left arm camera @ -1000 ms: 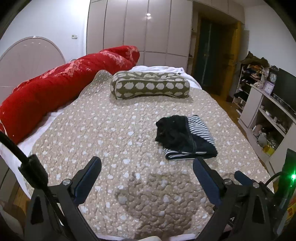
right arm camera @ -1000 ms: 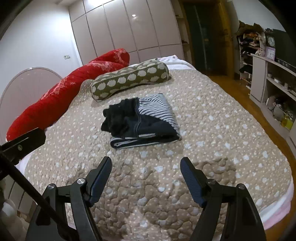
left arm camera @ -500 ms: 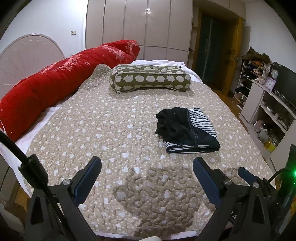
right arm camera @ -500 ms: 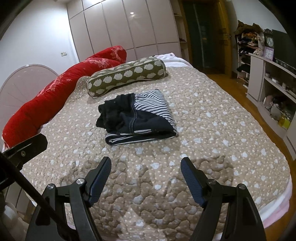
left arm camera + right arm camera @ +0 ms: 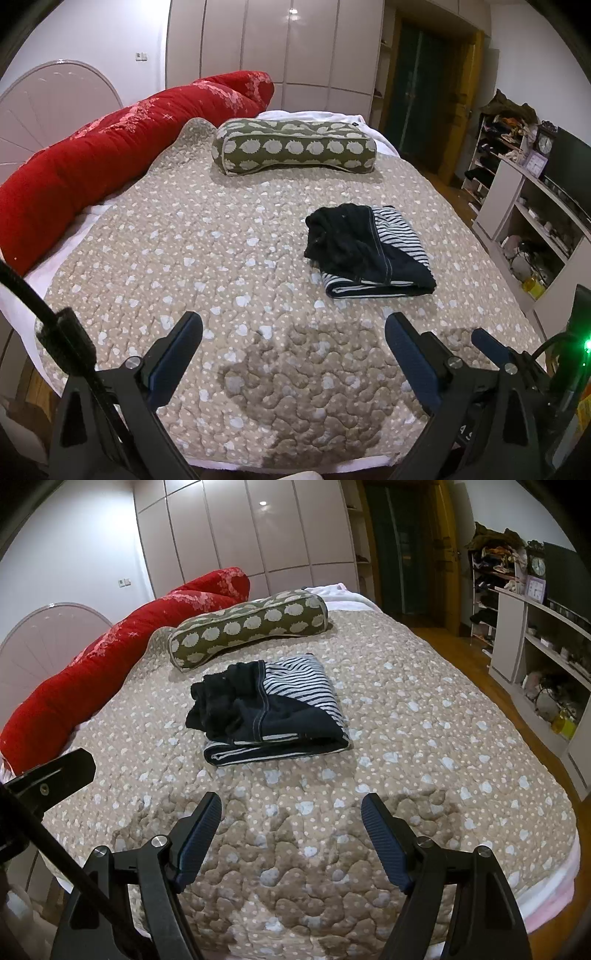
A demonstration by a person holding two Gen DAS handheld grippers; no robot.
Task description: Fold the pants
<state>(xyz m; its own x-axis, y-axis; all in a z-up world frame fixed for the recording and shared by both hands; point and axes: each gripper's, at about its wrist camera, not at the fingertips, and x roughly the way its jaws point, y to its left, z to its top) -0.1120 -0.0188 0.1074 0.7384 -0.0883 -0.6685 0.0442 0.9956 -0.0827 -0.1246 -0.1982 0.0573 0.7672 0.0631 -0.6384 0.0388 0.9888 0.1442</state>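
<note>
Lying on the tan quilted bedspread point(image 5: 207, 236), the pants point(image 5: 369, 251) form a compact folded bundle: dark navy fabric with pale stitching over a black-and-white striped lining, the black end rumpled toward the red duvet point(image 5: 110, 147). An olive bolster pillow point(image 5: 295, 147) sits beyond. The left gripper point(image 5: 293, 332) and right gripper point(image 5: 291, 812) hover near the bed's edge, jaws spread wide, holding nothing.
</note>
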